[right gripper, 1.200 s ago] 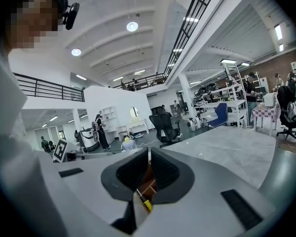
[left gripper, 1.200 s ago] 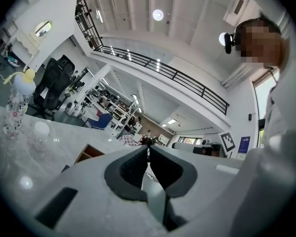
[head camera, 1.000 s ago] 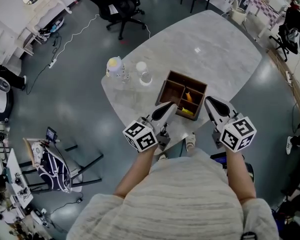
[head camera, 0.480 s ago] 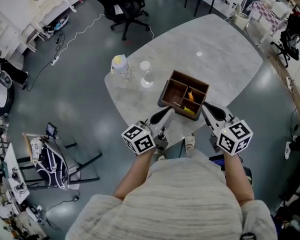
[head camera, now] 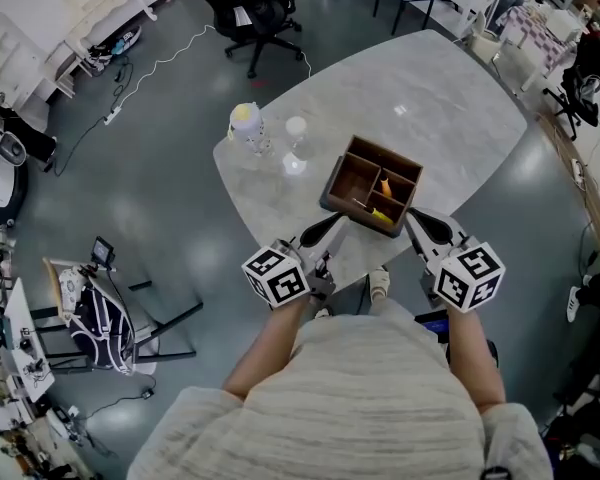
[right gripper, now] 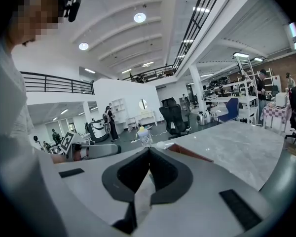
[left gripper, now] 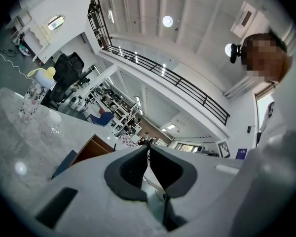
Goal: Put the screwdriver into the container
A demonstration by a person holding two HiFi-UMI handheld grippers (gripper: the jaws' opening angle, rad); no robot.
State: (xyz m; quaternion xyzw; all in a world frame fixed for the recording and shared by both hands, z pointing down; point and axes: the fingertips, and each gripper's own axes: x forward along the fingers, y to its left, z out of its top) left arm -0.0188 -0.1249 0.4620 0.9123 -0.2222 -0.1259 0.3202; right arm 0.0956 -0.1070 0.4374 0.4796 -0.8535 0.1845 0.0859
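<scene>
A brown wooden container (head camera: 340, 177) with several compartments stands on the marble table near its front edge. Inside it lie an orange-handled tool (head camera: 384, 183) and a yellow-handled screwdriver (head camera: 378, 213) with a thin dark shaft. My left gripper (head camera: 337, 219) is just short of the container's near left corner, jaws shut and empty. My right gripper (head camera: 414, 218) is shut and empty at the near right corner. The left gripper (left gripper: 148, 147) points upward past the container's edge (left gripper: 92, 150). In the right gripper view the right gripper (right gripper: 149, 150) shows nothing between its pads, with the container's rim (right gripper: 188, 152) just beyond.
A baby bottle with a yellow cap (head camera: 245, 124) and a clear glass (head camera: 295, 134) stand on the table (head camera: 430, 98) left of the container. An office chair (head camera: 250, 13) is beyond the table, and a folding stand with a bag (head camera: 100, 318) on the floor at left.
Both grippers have drawn back a little from the container toward the person. The right one, which was beside the container's right side, now sits below its near corner. Both stay shut.
</scene>
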